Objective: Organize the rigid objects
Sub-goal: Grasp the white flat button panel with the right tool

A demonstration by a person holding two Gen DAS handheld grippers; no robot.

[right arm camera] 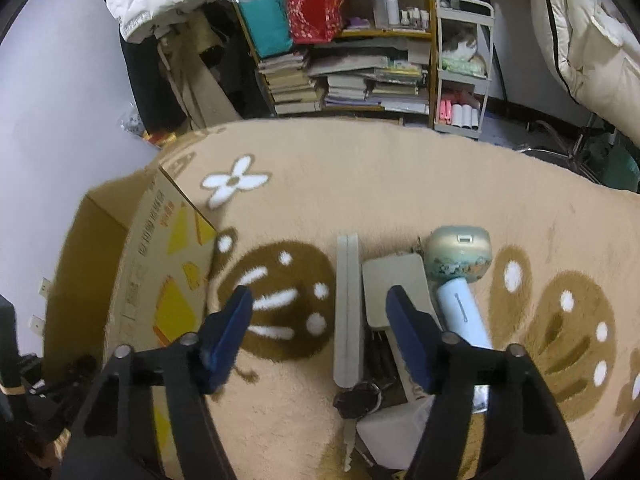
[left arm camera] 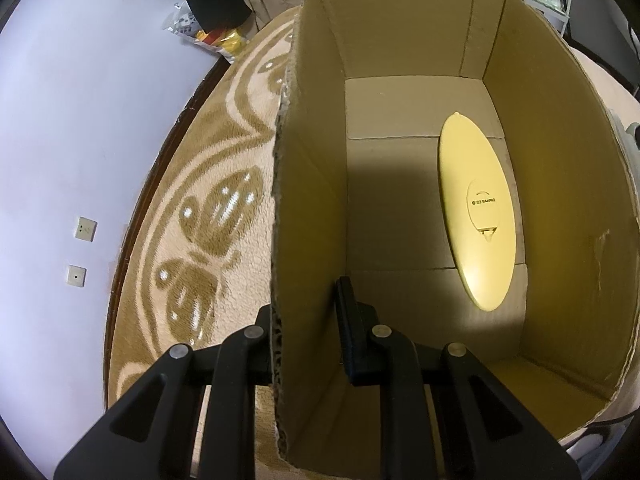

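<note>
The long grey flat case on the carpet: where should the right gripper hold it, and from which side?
Grip the long grey flat case across its narrow width near the middle, coming from above; its left edge is free, the right side crowded.

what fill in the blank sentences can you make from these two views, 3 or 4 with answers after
1. The left gripper has one finger on each side of a wall of the ____ box.
2. The only thing lying in the box is a ____ oval object.
3. The right gripper hangs ____ over the rug.
4. The flower woven into the rug is ____.

Missing words: cardboard; yellow; open; white
</note>
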